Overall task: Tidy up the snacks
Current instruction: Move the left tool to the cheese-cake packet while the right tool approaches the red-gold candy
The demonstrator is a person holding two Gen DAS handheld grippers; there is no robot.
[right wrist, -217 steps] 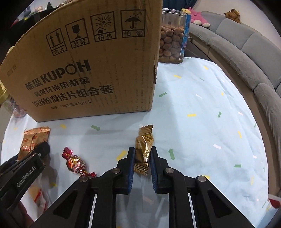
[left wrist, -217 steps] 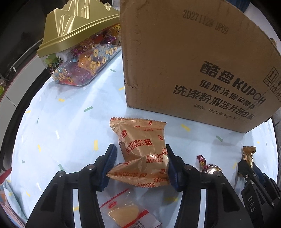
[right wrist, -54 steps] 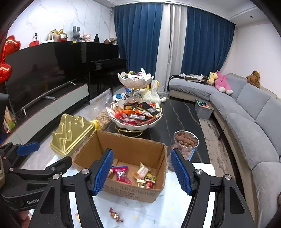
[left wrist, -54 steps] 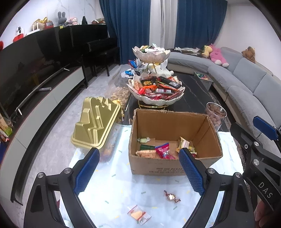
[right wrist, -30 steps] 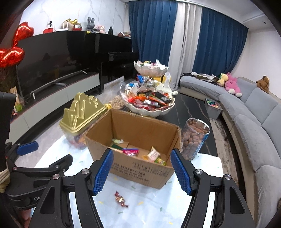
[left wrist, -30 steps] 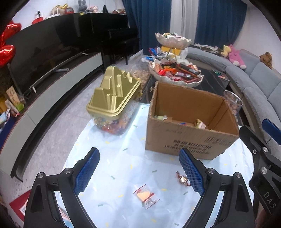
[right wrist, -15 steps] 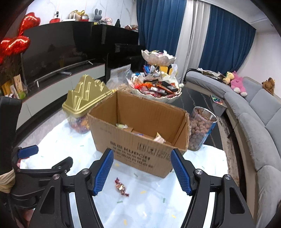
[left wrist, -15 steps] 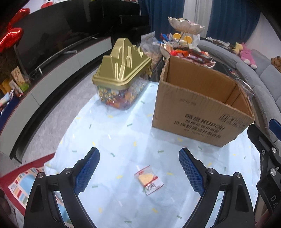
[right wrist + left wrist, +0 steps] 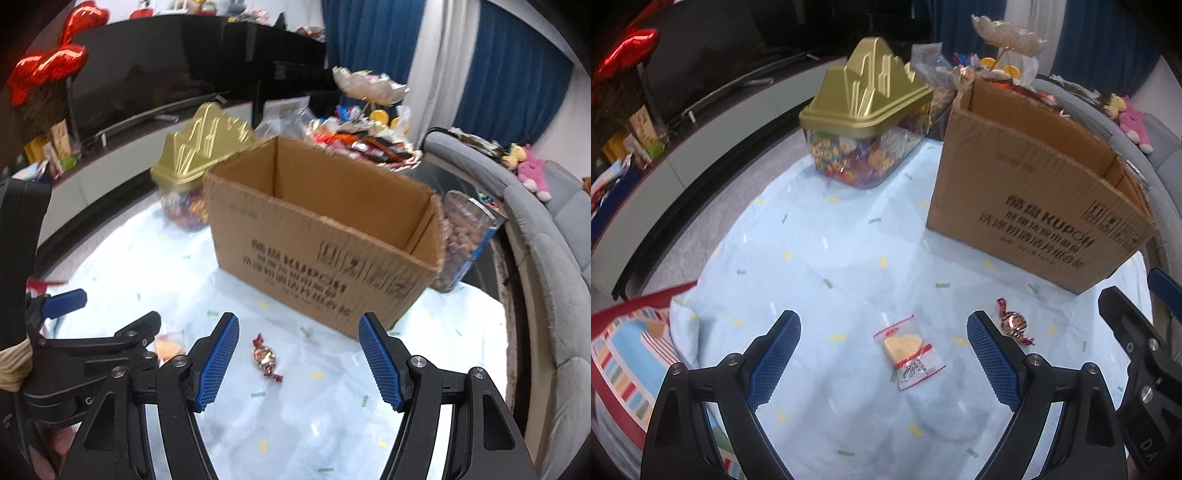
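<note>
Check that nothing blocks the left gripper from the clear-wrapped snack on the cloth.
Nothing visible blocks it. The left gripper is open, and the clear-wrapped snack lies flat on bare cloth ahead, between its fingers. The twist-wrapped candy lies off to the right, beyond the right finger.

Two black hand-held grippers with blue-padded fingers

The left hand-held gripper [image 9: 882, 354] and right hand-held gripper [image 9: 298, 360] share matte black frames, silver screw heads and blue cross-hatched pads [image 9: 218, 358]. White lettering marks their housings; a beige knit cuff [image 9: 13, 363] shows behind the left one.
</note>
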